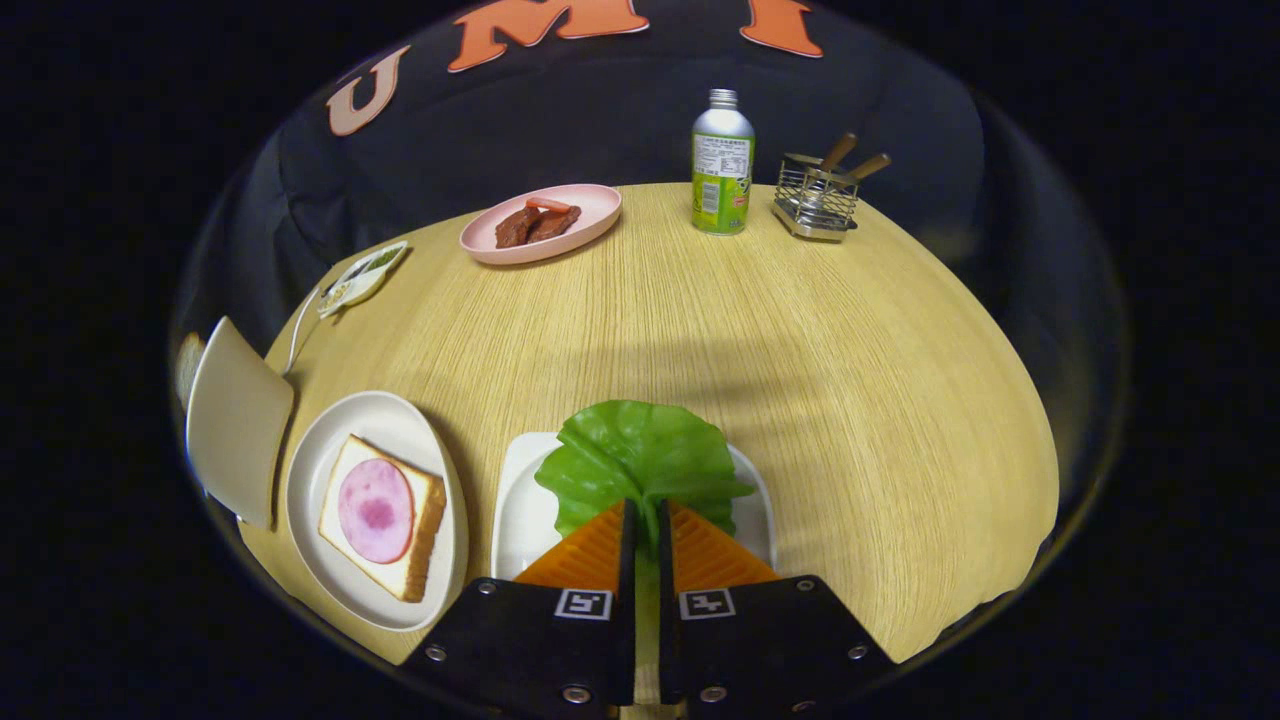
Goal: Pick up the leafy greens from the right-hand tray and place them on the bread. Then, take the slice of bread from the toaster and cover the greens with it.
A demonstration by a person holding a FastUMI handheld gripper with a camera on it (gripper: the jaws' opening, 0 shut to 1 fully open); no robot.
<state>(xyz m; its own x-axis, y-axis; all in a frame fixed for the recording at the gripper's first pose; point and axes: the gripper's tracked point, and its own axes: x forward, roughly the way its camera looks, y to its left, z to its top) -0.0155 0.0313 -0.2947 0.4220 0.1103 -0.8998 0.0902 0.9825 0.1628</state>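
Tongs are clamped tight on the stem end of the leafy greens, both fingers pressing in from either side with barely a slit left between them. It's one big lettuce leaf, bright green, glossy, ruffled around the edge with a pale vein running up the middle, fanning out just ahead of the fingertips. It sits over the white square tray, though I honestly can't tell if it's touching the tray or lifted off.

Just to the left of the tray is one white oval plate with a single slice of bread, crust showing on its near side, and one round pink slice of ham lying flat on top. Left of that plate is the beige toaster, with the rounded top of a bread slice peeking out behind it, and a white cord running from its far side.

Further back on the wooden table: one small packet by the left edge, one pink plate holding a few brownish meat pieces plus a sausage, one silver-topped bottle with a green label, and one wire holder with two wooden handles sticking out.
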